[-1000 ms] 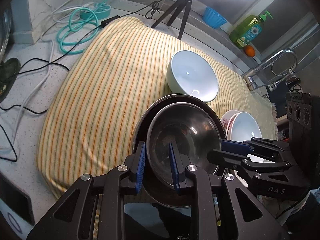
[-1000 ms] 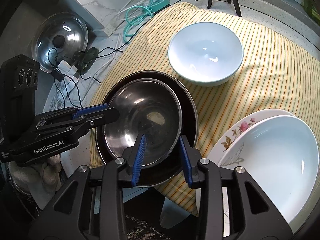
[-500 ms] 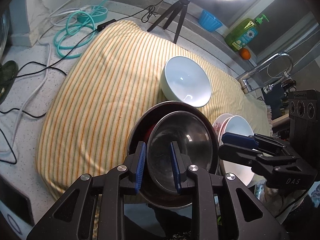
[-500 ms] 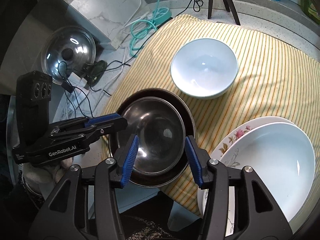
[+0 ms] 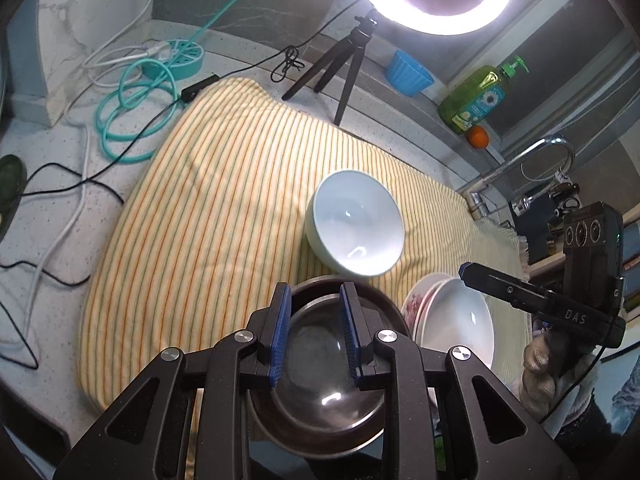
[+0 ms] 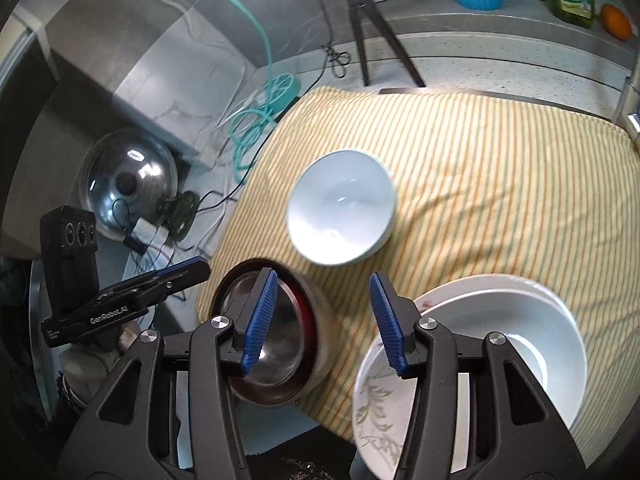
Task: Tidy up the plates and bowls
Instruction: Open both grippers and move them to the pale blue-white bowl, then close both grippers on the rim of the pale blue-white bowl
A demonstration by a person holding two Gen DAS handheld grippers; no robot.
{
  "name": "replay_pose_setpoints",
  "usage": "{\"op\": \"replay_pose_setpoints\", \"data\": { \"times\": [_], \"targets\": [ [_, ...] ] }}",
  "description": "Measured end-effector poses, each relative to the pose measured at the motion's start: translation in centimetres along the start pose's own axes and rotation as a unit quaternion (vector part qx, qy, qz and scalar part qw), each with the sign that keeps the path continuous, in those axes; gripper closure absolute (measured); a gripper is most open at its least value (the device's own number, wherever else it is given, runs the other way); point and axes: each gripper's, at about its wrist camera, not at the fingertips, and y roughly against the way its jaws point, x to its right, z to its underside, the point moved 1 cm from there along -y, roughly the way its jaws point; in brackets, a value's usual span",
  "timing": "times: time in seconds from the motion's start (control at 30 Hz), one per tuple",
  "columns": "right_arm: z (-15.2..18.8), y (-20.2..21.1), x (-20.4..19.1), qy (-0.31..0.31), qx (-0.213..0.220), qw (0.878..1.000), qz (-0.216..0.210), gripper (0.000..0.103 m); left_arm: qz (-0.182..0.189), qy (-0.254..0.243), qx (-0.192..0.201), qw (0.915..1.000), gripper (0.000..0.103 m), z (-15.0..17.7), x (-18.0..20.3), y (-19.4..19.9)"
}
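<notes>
Fingers of the left gripper (image 5: 314,334) stand narrowly apart, empty, above the steel bowl (image 5: 320,376) nested in the dark bowl (image 5: 376,300) at lower centre; right gripper (image 6: 322,322) is half open, empty; blue bowl (image 6: 340,208) at centre probably stacks next.

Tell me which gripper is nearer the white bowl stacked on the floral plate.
Right. The right gripper hovers over the white bowl; the left gripper is over the steel bowl beside it.
</notes>
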Motion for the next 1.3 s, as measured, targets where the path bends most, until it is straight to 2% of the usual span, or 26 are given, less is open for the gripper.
{"op": "replay_pose_setpoints", "data": {
  "times": [0.13,0.43,0.73,0.8,0.93,1.07,1.3],
  "targets": [
    [-1.1,-0.5,2.0,-0.023,0.009,1.0,0.011,0.053,0.009,0.006,-0.006,0.9999,0.08,-1.5,-0.2,-1.4],
    [-2.5,-2.8,4.9,-0.074,-0.003,0.997,0.0,0.053,0.022,0.02,-0.03,0.9991,0.08,-3.7,-0.5,-5.0],
    [-3.4,-5.1,5.4,-0.079,-0.02,0.997,-0.002,0.053,0.02,0.021,-0.048,0.9984,0.08,-4.7,-0.5,-7.3],
    [-3.5,-5.6,5.4,-0.08,-0.026,0.996,-0.006,0.061,0.02,0.023,-0.052,0.9982,0.08,-4.7,-0.6,-7.6],
    [-3.6,-6.7,5.4,-0.076,-0.036,0.996,-0.002,0.066,0.022,0.025,-0.06,0.9977,0.08,-4.8,-0.8,-8.3],
    [-3.5,-7.5,5.1,-0.072,-0.046,0.996,0.001,0.082,0.024,0.021,-0.065,0.9974,0.08,-4.8,-0.6,-8.7],
    [-3.6,-8.3,5.2,-0.068,-0.052,0.996,0.006,0.09,0.026,0.021,-0.068,0.9972,0.081,-4.8,-0.7,-9.2]
  ]
}}
